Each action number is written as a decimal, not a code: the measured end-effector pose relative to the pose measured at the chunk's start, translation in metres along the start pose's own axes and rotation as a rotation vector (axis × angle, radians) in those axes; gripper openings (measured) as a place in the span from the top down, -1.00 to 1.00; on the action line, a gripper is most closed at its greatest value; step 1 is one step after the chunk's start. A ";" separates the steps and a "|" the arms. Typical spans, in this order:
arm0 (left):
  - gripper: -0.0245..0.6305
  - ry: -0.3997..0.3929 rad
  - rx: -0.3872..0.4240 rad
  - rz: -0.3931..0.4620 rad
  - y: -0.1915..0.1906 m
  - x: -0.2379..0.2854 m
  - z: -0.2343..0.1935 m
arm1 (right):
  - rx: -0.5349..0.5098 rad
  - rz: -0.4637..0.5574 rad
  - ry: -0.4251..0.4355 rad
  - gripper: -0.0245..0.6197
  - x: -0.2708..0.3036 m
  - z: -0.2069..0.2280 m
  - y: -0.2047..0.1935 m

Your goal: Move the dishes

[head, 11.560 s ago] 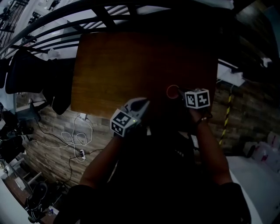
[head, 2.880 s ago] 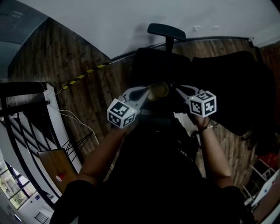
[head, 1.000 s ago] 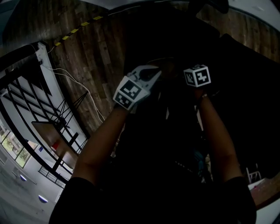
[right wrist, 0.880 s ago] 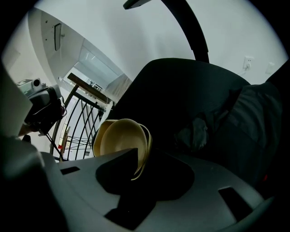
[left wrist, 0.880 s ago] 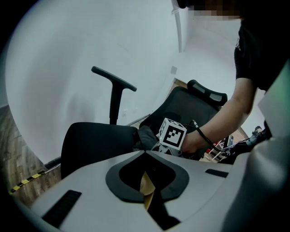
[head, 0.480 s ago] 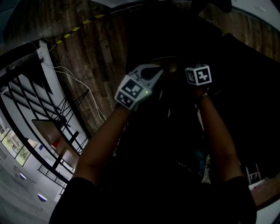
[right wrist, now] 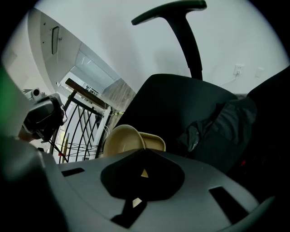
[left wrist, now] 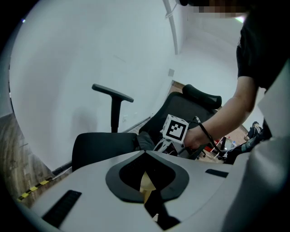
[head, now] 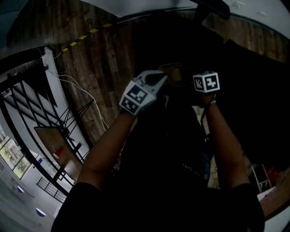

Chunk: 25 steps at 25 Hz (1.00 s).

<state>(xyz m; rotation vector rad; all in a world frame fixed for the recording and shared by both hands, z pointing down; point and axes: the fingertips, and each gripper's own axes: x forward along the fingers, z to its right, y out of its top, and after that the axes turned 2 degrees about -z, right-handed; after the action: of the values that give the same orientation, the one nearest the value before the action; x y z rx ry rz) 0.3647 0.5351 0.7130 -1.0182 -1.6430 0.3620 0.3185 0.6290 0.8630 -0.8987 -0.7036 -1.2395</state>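
The person holds the left gripper (head: 159, 78) and the right gripper (head: 190, 80) up close together, and the tan dishes (head: 174, 74) hang between them in the air, over the dark seat of a black office chair (right wrist: 181, 118). In the left gripper view the jaws are closed, with a thin sliver of tan rim (left wrist: 146, 181) pinched in the gap between them. In the right gripper view the jaws are likewise closed on a tan edge, and beyond them a round bowl-shaped dish (right wrist: 123, 139) shows with a second, squarer rim (right wrist: 155, 141) just behind it; which of the two each gripper has hold of cannot be told. The chair's armrest (right wrist: 172, 10) stands above the seat against a white wall. In the head view, a wooden plank floor (head: 90, 63) with a strip of yellow-and-black tape (head: 86, 35) lies to the left, and a wooden counter (head: 52, 136) sits well apart at lower left, behind black railings (head: 22, 104).
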 end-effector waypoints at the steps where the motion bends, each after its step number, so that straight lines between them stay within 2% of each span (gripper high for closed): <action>1: 0.95 0.000 0.018 0.000 0.003 -0.004 0.003 | 0.002 0.012 -0.001 0.88 -0.008 -0.005 0.003; 9: 0.95 -0.033 0.036 0.079 0.040 -0.065 0.037 | 0.005 0.087 -0.016 0.89 -0.082 -0.073 0.017; 12: 0.95 -0.053 0.074 0.097 0.048 -0.081 0.050 | 0.024 0.137 -0.035 0.89 -0.106 -0.095 0.025; 17: 0.95 -0.051 0.080 0.142 0.061 -0.099 0.048 | 0.022 0.191 -0.064 0.89 -0.133 -0.120 0.040; 22: 0.95 -0.033 0.087 0.151 0.057 -0.099 0.050 | -0.036 0.194 -0.072 0.89 -0.140 -0.124 0.045; 25: 0.95 -0.010 0.063 0.161 0.042 -0.121 0.068 | -0.068 0.177 -0.044 0.89 -0.139 -0.149 0.031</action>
<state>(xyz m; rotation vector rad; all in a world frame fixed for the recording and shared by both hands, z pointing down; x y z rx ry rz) 0.3226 0.4845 0.5839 -1.1055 -1.5527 0.5239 0.3169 0.5687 0.6662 -1.0249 -0.6051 -1.0944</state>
